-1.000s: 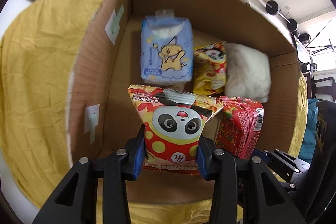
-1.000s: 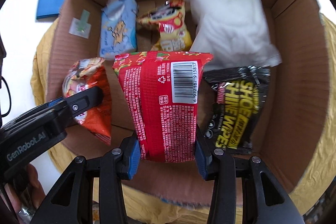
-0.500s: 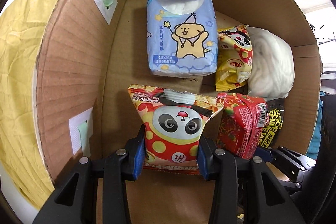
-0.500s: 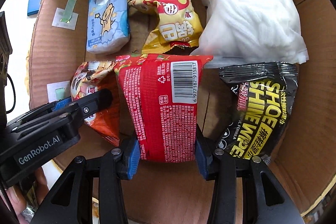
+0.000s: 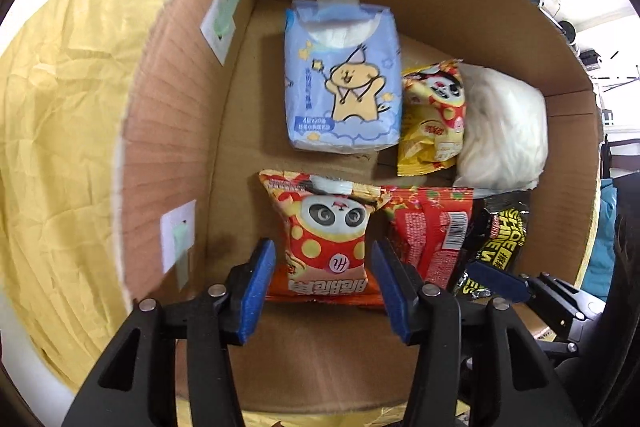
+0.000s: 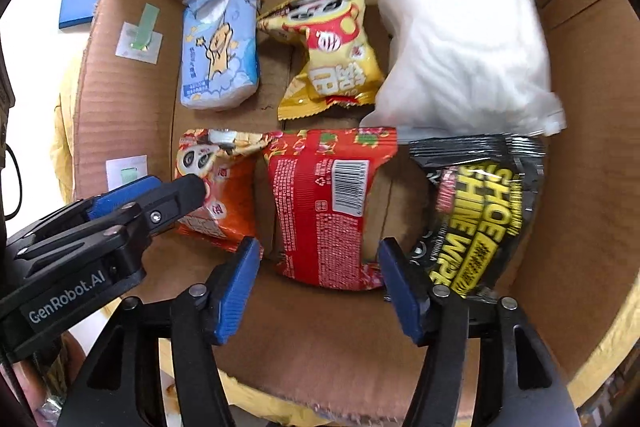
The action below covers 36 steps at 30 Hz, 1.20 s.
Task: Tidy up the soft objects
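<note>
A cardboard box [image 6: 132, 131] holds six soft packets in two rows of three. The back row, left to right: one blue tissue pack [image 6: 220, 43], one yellow panda snack bag [image 6: 332, 51], one white plastic-wrapped bundle [image 6: 464, 43]. The front row: one orange panda snack bag [image 5: 328, 239], one red snack packet [image 6: 332, 203], one black and yellow shoe-wipes pack [image 6: 480, 211]. All six lie flat, long axes running from the front wall toward the back wall.

The left tool [image 5: 324, 283] is spread open, its blue pads either side of the orange bag's near end without pinching it. The right tool [image 6: 318, 279] is likewise spread wide around the red packet's near end, gripping nothing. The two front bags touch side by side, and the tools sit close together. Yellow cloth [image 5: 60, 107] lies under the box.
</note>
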Tool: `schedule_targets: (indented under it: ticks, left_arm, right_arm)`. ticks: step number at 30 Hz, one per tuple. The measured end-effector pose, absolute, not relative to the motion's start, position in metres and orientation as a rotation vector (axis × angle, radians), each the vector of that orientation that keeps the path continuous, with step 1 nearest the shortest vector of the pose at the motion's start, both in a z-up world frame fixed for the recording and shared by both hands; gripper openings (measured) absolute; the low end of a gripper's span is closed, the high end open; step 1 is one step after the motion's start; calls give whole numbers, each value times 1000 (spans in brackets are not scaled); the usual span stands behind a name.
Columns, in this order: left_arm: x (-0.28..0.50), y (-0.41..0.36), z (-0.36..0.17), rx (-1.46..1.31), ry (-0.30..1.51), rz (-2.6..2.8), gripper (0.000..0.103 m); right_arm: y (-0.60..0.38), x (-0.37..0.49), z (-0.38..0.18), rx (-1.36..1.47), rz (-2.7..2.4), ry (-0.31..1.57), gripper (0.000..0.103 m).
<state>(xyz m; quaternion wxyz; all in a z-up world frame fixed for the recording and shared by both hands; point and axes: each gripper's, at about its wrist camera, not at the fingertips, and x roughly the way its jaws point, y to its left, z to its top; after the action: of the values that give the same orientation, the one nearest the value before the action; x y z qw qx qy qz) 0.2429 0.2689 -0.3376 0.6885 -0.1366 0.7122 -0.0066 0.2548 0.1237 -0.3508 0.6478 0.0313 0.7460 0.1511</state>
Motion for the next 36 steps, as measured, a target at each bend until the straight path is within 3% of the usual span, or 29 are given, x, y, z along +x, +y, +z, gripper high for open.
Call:
schedule_targets:
  ticks: [5, 8, 9, 11, 14, 16, 21, 29, 36]
  left_arm:
    - [239, 263, -309, -260, 1541, -10, 62]
    - [234, 257, -288, -231, 1496, -12, 64]
    - [233, 256, -284, -226, 1487, -13, 69]
    - [228, 254, -272, -213, 1464, -11, 83]
    - [224, 253, -258, -186, 1426, -1, 92]
    - [220, 252, -255, -165, 1402, 8, 99]
    - [219, 248, -249, -148, 1368, 12, 100]
    - [205, 244, -228, -163, 1318, 17, 100]
    - [168, 228, -158, -106, 1178, 34, 100]
  right_arm:
    - [118, 254, -330, 41, 325, 1666, 68]
    - [108, 253, -317, 43, 310, 1640, 71]
    - [105, 252, -312, 49, 307, 1632, 71]
    - [98, 252, -304, 57, 293, 1616, 75]
    - [88, 252, -291, 65, 264, 1577, 82]
    - [83, 250, -282, 62, 239, 1544, 97]
    - [70, 235, -259, 18, 152, 1455, 103]
    - [53, 222, -234, 4, 128, 1406, 103]
    - [33, 182, -164, 37, 139, 1302, 103]
